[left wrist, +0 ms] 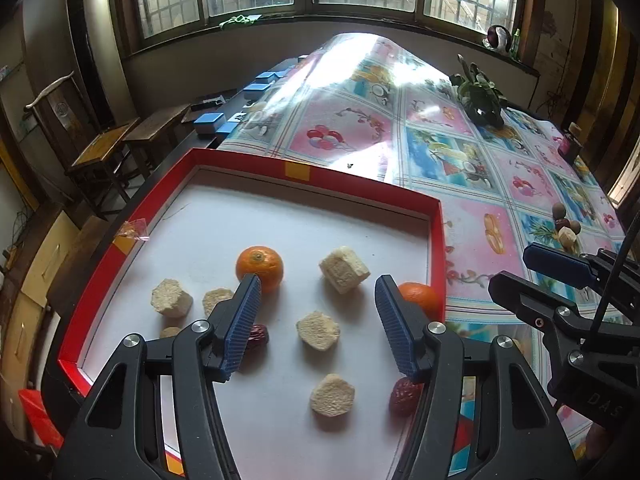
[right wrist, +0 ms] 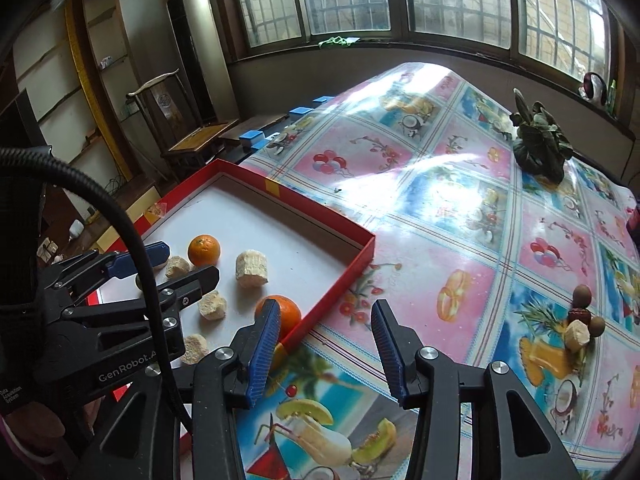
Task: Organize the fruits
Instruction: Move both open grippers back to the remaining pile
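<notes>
A red-rimmed tray (left wrist: 312, 171) with a white floor holds two oranges (left wrist: 259, 267) (left wrist: 420, 298), several pale beige chunks (left wrist: 343, 269) and dark red dates (left wrist: 405, 396). My left gripper (left wrist: 319, 284) hangs open above the tray with nothing between its fingers. My right gripper (right wrist: 326, 306) is open and empty over the tablecloth, just outside the tray's (right wrist: 340, 280) near right corner, with the corner orange (right wrist: 286, 312) by its left finger. On the cloth to the right lies a small pile (right wrist: 580, 320) of brown round fruits, a date and a beige chunk.
The flowered plastic tablecloth (right wrist: 460, 216) runs on toward the windows. A dark potted plant (right wrist: 538, 142) stands far right. Blue-topped boxes (left wrist: 208, 122) line the table's left edge, with wooden chairs (left wrist: 100, 152) beyond. A black cable (right wrist: 120, 216) arcs over the left gripper.
</notes>
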`<action>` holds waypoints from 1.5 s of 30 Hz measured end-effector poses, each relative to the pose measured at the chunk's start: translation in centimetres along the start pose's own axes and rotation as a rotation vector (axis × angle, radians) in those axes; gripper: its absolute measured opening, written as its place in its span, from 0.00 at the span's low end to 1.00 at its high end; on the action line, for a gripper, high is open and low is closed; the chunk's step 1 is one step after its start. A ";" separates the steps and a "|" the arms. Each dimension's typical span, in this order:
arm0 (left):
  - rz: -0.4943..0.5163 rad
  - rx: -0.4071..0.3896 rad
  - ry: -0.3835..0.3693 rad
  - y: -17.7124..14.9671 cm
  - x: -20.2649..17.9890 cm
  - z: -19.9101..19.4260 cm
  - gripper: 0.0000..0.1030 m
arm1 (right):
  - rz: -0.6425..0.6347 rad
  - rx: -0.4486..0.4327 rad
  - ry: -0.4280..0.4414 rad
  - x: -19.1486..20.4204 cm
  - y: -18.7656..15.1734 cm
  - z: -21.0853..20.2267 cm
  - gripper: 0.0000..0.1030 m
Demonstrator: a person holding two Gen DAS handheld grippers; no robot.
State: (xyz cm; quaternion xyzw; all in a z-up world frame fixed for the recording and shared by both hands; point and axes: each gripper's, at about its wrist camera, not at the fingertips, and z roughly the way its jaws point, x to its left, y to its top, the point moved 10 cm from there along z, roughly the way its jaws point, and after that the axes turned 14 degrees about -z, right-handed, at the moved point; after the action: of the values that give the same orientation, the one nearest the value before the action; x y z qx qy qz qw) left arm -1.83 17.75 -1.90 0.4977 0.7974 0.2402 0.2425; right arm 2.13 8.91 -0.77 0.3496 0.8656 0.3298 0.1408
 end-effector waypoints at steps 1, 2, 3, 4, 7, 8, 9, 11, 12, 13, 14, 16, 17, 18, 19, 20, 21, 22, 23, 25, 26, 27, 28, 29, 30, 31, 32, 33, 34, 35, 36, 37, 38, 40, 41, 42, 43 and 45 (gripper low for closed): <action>0.006 0.004 -0.006 -0.1 -0.6 0.1 0.58 | 0.011 -0.002 -0.005 -0.5 -0.3 -0.3 0.44; 0.014 0.008 -0.011 -0.2 -1.2 0.1 0.58 | 0.022 0.000 -0.011 -1.1 -0.7 -0.6 0.44; 0.022 0.012 -0.018 -0.2 -1.8 0.2 0.58 | 0.032 0.003 -0.020 -1.7 -1.1 -0.9 0.44; 0.031 0.015 -0.025 -0.4 -2.5 0.2 0.58 | 0.042 0.006 -0.030 -2.3 -1.5 -1.1 0.44; 0.057 0.026 -0.044 -0.7 -4.6 0.4 0.58 | 0.075 0.013 -0.058 -4.2 -3.0 -2.0 0.44; 0.065 0.032 -0.051 -0.8 -5.3 0.6 0.58 | 0.089 0.016 -0.067 -4.9 -3.5 -2.2 0.44; 0.074 0.039 -0.059 -1.0 -6.0 0.7 0.58 | 0.102 0.020 -0.076 -5.5 -4.0 -2.5 0.44; 0.091 0.051 -0.071 -1.3 -7.4 0.9 0.58 | 0.127 0.029 -0.092 -6.8 -5.0 -2.9 0.45; 0.101 0.054 -0.077 -1.4 -8.1 1.0 0.58 | 0.139 0.035 -0.102 -7.4 -5.6 -3.2 0.45; 0.111 0.057 -0.082 -1.6 -8.8 1.1 0.58 | 0.151 0.042 -0.114 -8.1 -6.2 -3.5 0.45; 0.121 0.061 -0.087 -1.8 -9.4 1.1 0.58 | 0.161 0.051 -0.126 -8.7 -6.7 -3.8 0.45; 0.139 0.073 -0.098 -2.2 -10.7 1.4 0.58 | 0.176 0.060 -0.149 -10.0 -7.8 -4.4 0.45; 0.146 0.080 -0.103 -2.4 -11.3 1.5 0.58 | 0.185 0.061 -0.160 -10.6 -8.3 -4.8 0.45; 0.153 0.088 -0.106 -2.6 -11.9 1.7 0.58 | 0.195 0.061 -0.168 -11.2 -8.7 -5.2 0.45; 0.161 0.097 -0.113 -2.8 -12.6 1.8 0.58 | 0.207 0.062 -0.175 -11.9 -9.2 -5.5 0.45; 0.171 0.104 -0.120 -2.9 -13.3 1.9 0.58 | 0.220 0.065 -0.182 -12.5 -9.7 -5.8 0.46; 0.181 0.110 -0.125 -3.1 -13.9 2.0 0.58 | 0.234 0.069 -0.192 -13.2 -10.3 -6.1 0.46; 0.191 0.114 -0.128 -3.2 -14.5 2.1 0.58 | 0.248 0.072 -0.201 -13.9 -10.8 -6.3 0.46; 0.200 0.118 -0.133 -3.4 -15.1 2.2 0.58 | 0.262 0.075 -0.208 -14.5 -11.2 -6.6 0.46; 0.216 0.127 -0.146 -3.6 -16.2 2.4 0.58 | 0.288 0.077 -0.220 -15.7 -11.9 -7.0 0.46; 0.220 0.132 -0.149 -3.8 -16.7 2.5 0.58 | 0.297 0.077 -0.223 -16.2 -12.1 -7.2 0.46; 0.223 0.137 -0.153 -3.9 -17.1 2.6 0.58 | 0.305 0.076 -0.225 -16.7 -12.2 -7.2 0.46; 0.227 0.141 -0.158 -4.1 -17.5 2.6 0.58 | 0.313 0.076 -0.226 -17.2 -12.2 -7.0 0.46; 0.232 0.145 -0.162 -4.2 -17.8 2.7 0.58 | 0.317 0.077 -0.225 -17.5 -12.1 -6.8 0.46; 0.237 0.146 -0.164 -4.3 -18.0 2.7 0.58 | 0.317 0.081 -0.221 -17.8 -12.0 -6.4 0.46; 0.242 0.146 -0.164 -4.3 -18.2 2.8 0.58 | 0.315 0.085 -0.219 -18.2 -11.8 -5.9 0.46; 0.245 0.146 -0.164 -4.3 -18.3 2.8 0.58 | 0.311 0.091 -0.219 -18.4 -11.6 -5.4 0.46; 0.248 0.147 -0.163 -4.2 -18.4 2.9 0.58 | 0.303 0.099 -0.216 -18.7 -11.3 -4.9 0.46; 0.250 0.147 -0.163 -4.1 -18.5 2.9 0.58 | 0.293 0.105 -0.212 -18.8 -11.0 -4.3 0.46; 0.251 0.147 -0.165 -3.9 -18.6 3.0 0.58 | 0.285 0.112 -0.211 -19.1 -10.6 -3.7 0.47; 0.251 0.145 -0.166 -3.7 -18.7 3.1 0.58 | 0.278 0.122 -0.214 -19.3 -10.4 -3.2 0.46; 0.250 0.142 -0.166 -3.5 -18.8 3.1 0.58 | 0.271 0.129 -0.216 -19.7 -10.1 -2.7 0.46; 0.250 0.140 -0.166 -3.3 -19.0 3.2 0.58 | 0.265 0.131 -0.210 -19.9 -9.8 -2.2 0.46; 0.250 0.142 -0.170 -3.0 -19.3 3.4 0.58 | 0.264 0.136 -0.200 -20.5 -9.4 -1.2 0.46; 0.251 0.144 -0.172 -2.8 -19.5 3.6 0.58 | 0.261 0.142 -0.200 -20.8 -9.3 -0.7 0.42; 0.254 0.147 -0.175 -2.7 -19.8 3.7 0.58 | 0.255 0.154 -0.201 -21.0 -9.4 -0.3 0.35; 0.257 0.150 -0.181 -2.7 -20.1 3.8 0.58 | 0.249 0.172 -0.202 -21.1 -9.6 0.1 0.27; 0.263 0.154 -0.203 -2.4 -20.9 4.0 0.58 | 0.255 0.159 -0.198 -21.2 -9.8 -0.1 0.27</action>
State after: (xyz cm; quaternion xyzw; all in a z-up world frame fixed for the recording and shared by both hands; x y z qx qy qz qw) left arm 7.13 -1.69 -3.38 0.6365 0.7128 0.1566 0.2495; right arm 12.24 -11.17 -6.97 0.4974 0.8194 0.2396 0.1544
